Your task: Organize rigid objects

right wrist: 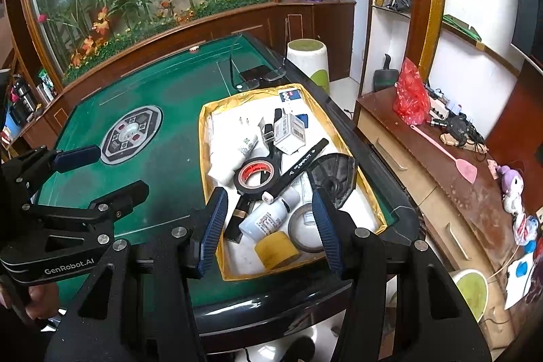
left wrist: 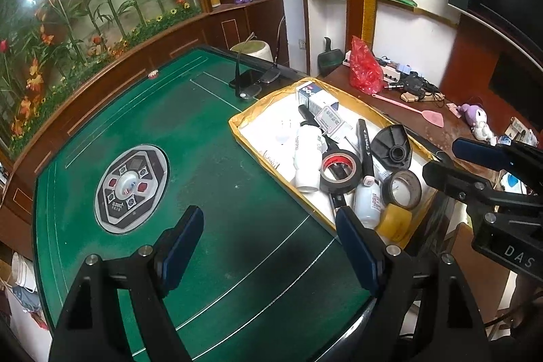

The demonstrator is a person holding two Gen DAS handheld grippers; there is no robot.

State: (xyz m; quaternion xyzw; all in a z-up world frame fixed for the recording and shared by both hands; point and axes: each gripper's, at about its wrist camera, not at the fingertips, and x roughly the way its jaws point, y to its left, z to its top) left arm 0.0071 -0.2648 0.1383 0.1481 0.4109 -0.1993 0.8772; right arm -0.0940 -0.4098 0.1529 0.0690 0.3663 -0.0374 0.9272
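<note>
Right wrist view: my right tool (right wrist: pixel 268 226) hangs wide open w/ nothing between its pads, just above the near end of the yellow-lined tray (right wrist: pixel 342 138) that sits along the worktop's (right wrist: pixel 176 111) right edge. My left tool (left wrist: pixel 271 243) is likewise spread open and empty, over bare green felt near the worktop's front edge, just left of the tray.

Everything I'm meant to sort is in that tray, piled loose: black tape roll (right wrist: pixel 256 176) w/ red core mid-tray, long black marker (right wrist: pixel 298 167) lying diagonally across it, white bottle (right wrist: pixel 232 158) toward the tray's left wall, a smaller white bottle (right wrist: pixel 268 219) near the front, grey tape roll (right wrist: pixel 307 228) and yellow tape roll (right wrist: pixel 276 248) at the near end, black fan-shaped plastic part (right wrist: pixel 334 178) against the right wall, small carton (right wrist: pixel 288 133) toward the far end. Items overlap; marker rests on the tape, other black pieces sit partly hidden beneath.

Outside the tray I see only eyeglasses (right wrist: pixel 258 75) and a dark phone (right wrist: pixel 253 72) at the worktop's far right corner, plus the built-in centre panel (right wrist: pixel 130 134).

My read: task barely begun, if at all. Nothing looks grouped or laid out, and all the felt is free for sorting. Whole job appears left: lift pieces out one by one, prob. starting w/ whatever lies on top at the near end.
</note>
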